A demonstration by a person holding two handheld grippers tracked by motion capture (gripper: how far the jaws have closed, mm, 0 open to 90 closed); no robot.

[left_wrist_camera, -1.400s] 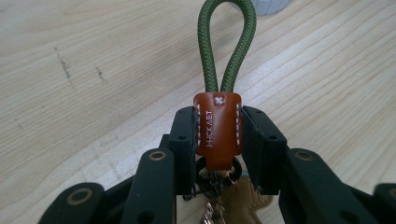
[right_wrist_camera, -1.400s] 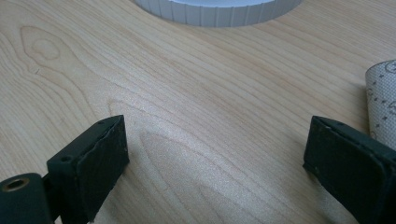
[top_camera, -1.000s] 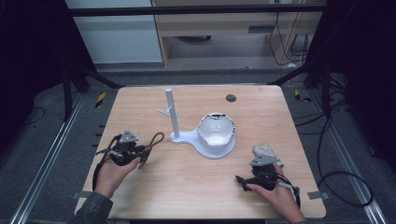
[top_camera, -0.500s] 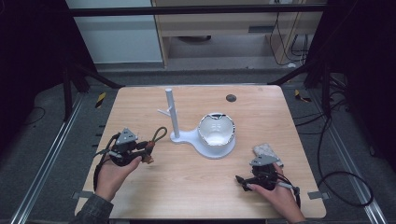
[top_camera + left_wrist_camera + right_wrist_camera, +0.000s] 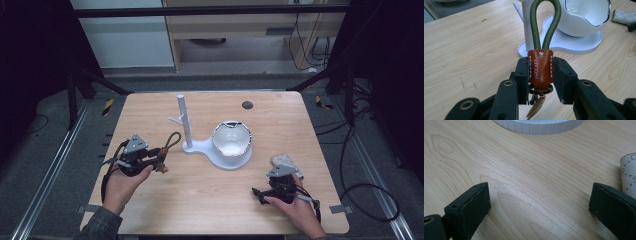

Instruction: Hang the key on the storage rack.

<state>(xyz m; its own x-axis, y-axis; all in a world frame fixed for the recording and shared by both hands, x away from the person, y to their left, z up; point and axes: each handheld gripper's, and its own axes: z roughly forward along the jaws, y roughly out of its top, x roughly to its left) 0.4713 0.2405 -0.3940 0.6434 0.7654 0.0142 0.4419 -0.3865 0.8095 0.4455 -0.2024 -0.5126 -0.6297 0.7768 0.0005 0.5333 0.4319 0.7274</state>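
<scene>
The left gripper (image 5: 540,75) pinches a key strap (image 5: 540,68) by its brown leather tab. The two black jaws press on the tab from both sides. A green rope loop (image 5: 545,22) sticks up from the tab, away from the gripper. A metal ring and a small gold-coloured key hang under the tab, down between the jaws. In the high view the left gripper (image 5: 150,159) is held just above the wooden table (image 5: 210,200), with the key strap (image 5: 167,147) at its tip.

Just past the loop, in front of this gripper, stands a white post (image 5: 527,20) on a flat white stand (image 5: 574,43). A round white bowl (image 5: 586,15) with a shiny rim sits on the stand, a bit to the right of the post.

The right gripper (image 5: 539,205) is low over the table, well apart from the left one. Its jaws have just been opening and now stand wide, with only bare wood between them. Right beside its right jaw lies a small cream pouch (image 5: 629,173) with a dotted print. The edge of the white stand (image 5: 539,126) is farther ahead of it. In the high view the right gripper (image 5: 260,192) sits near the pouch (image 5: 285,161).
</scene>
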